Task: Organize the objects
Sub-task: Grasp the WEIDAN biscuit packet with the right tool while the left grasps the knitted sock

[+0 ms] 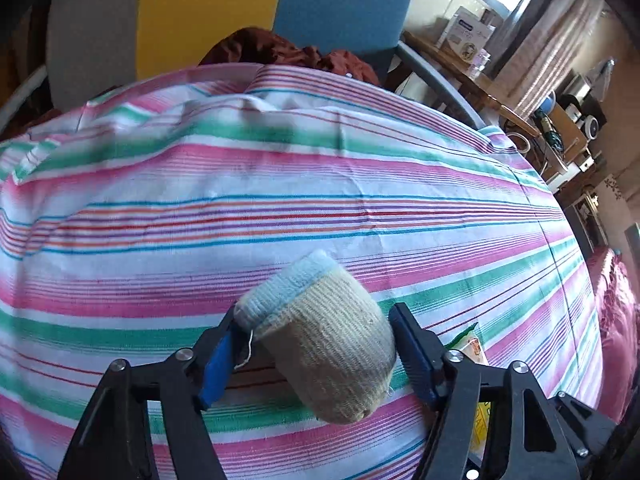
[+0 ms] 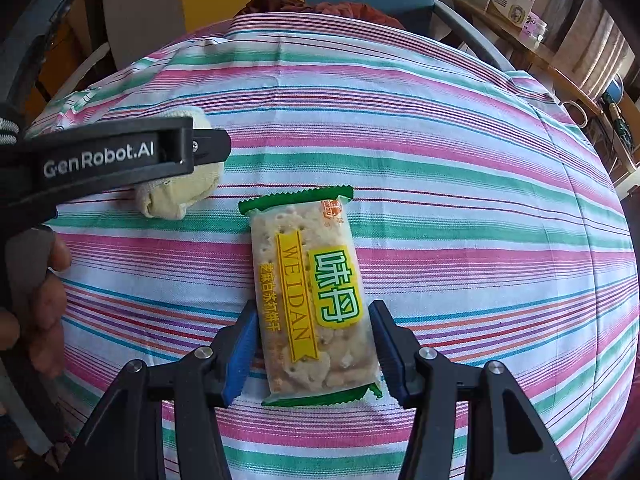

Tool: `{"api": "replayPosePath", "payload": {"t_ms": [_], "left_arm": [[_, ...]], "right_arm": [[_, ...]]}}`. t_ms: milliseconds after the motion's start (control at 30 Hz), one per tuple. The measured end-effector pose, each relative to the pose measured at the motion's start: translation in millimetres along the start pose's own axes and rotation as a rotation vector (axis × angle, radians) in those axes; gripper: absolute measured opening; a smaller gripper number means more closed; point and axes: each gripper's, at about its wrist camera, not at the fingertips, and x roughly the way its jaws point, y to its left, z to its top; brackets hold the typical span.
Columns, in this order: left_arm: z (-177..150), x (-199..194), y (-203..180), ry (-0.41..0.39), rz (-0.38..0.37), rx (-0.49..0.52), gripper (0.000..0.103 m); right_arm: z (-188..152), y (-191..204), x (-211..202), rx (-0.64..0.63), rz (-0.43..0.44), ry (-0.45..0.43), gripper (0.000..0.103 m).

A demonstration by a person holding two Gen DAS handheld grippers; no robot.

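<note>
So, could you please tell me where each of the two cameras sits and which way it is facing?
Left wrist view: sits on the left gripper, looking steeply down at the striped pink, green and white cloth; its black fingers with blue pads flank a rolled beige and pale-blue knitted sock.
Right wrist view: sits on the right gripper, also looking steeply down; its fingers flank a green-edged clear cracker packet; a hand shows at left.
Shared: the cloth, sock, left gripper and packet.

Striped cloth (image 1: 280, 184) in pink, green and white covers the surface. Rust-red fabric (image 1: 280, 50) bunched at its far edge. Behind, grey, yellow and blue panels (image 1: 212, 12). Wooden shelf (image 1: 472, 76) carrying a white box (image 1: 466, 32).
</note>
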Motion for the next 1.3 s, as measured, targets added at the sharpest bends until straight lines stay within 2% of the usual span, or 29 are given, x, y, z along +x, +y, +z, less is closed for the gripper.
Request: {"api": "replayPosePath", "payload": {"t_ms": [100, 267, 500, 667, 833, 1000, 1067, 1133, 1300], "left_arm": [[-11, -9, -4, -0.036, -0.011, 0.062, 0.061], [-34, -33, 10, -0.058, 0.009, 0.107, 0.06], [-95, -81, 44, -0.13, 0.126, 0.178, 0.06], [-126, -99, 55, -0.18, 0.153, 0.18, 0.06], [-130, -96, 56, -0.211, 0.152, 0.171, 0.061], [-128, -92, 60, -0.203, 0.133, 0.134, 0.061], [-127, -89, 62, -0.193, 0.12, 0.12, 0.061], [-128, -84, 62, -0.166, 0.103, 0.119, 0.057], [-129, -81, 57, -0.16, 0.129, 0.131, 0.052]], "right_arm": [[-2, 1, 0, -0.011, 0.0, -0.005, 0.055], [-5, 5, 0, -0.014, 0.014, -0.02, 0.057], [-14, 10, -3, -0.028, 0.023, -0.048, 0.057], [-11, 6, -4, -0.038, 0.011, -0.06, 0.057], [-14, 8, -7, -0.039, 0.011, -0.065, 0.056], [-11, 10, -7, -0.045, 0.019, -0.075, 0.056], [-1, -1, 3, -0.048, 0.025, -0.08, 0.056], [-2, 1, 2, -0.047, 0.026, -0.085, 0.056], [3, 0, 6, -0.06, 0.02, -0.096, 0.056]]}}
